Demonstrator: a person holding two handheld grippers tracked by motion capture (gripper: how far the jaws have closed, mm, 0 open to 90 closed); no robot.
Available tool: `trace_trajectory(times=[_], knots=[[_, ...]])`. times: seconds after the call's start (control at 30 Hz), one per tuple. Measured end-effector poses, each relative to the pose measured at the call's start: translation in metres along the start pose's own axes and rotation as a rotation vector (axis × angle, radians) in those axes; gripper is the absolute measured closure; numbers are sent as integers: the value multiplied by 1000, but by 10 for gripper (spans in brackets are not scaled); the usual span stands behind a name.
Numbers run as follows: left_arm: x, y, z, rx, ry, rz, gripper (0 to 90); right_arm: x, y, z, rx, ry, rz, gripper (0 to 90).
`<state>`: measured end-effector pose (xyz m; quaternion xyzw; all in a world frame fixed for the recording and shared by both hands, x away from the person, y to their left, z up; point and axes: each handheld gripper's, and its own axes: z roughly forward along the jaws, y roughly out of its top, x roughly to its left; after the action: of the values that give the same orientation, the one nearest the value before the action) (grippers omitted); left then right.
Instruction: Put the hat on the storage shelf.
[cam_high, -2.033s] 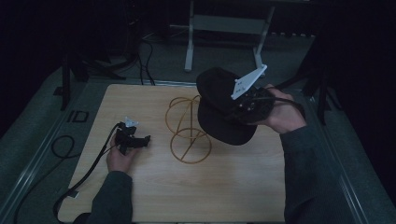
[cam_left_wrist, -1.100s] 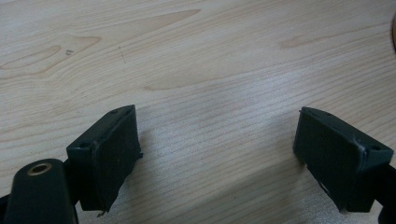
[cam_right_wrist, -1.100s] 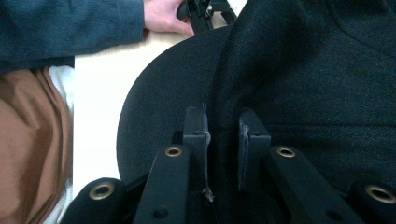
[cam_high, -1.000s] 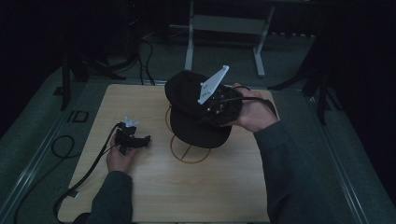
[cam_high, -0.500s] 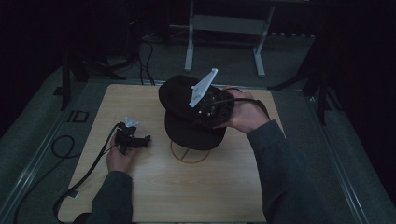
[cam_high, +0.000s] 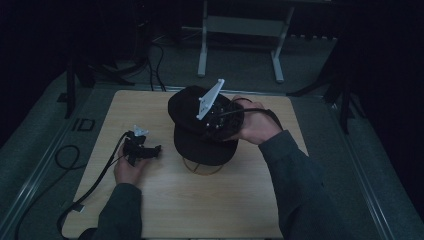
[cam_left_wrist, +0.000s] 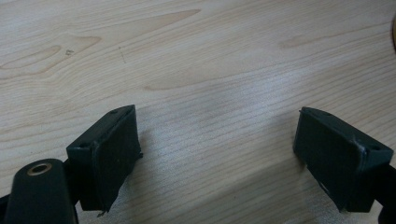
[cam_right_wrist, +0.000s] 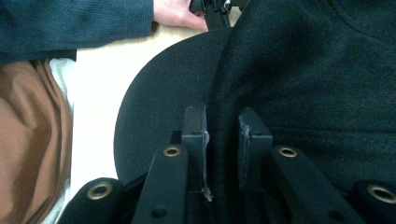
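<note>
While the person's left hand rests on the near left part of the wooden table, the left gripper in it lies low over the board with its jaws spread wide. In the left gripper view the two black pads stand far apart over bare wood grain, with nothing between them. Its cable trails back off the near left edge of the table.

Farther in, near the middle of the table, a black cap sits over a thin wire stand, whose lower loop shows just under the brim on the near side. The cap lies to the right of the left gripper, well apart from it.

The right gripper is on top of the cap, held by the right hand that comes in from the right; its pale three-cornered plate sticks up above the crown. In the right gripper view the jaws are drawn close together and pinch a fold of the cap's dark fabric where the crown meets the brim, so the cap is gripped between the pads.

Beyond the table, a metal frame stands on the dark floor.
</note>
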<state>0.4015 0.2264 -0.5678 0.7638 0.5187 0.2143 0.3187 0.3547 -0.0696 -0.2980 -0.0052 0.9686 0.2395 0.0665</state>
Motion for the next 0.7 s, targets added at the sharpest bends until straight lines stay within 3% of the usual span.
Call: trace_trajectory(times=[0.7], knots=[[0,0,0,1,-1,1,139,-1,-2,16,4,35,6,722]])
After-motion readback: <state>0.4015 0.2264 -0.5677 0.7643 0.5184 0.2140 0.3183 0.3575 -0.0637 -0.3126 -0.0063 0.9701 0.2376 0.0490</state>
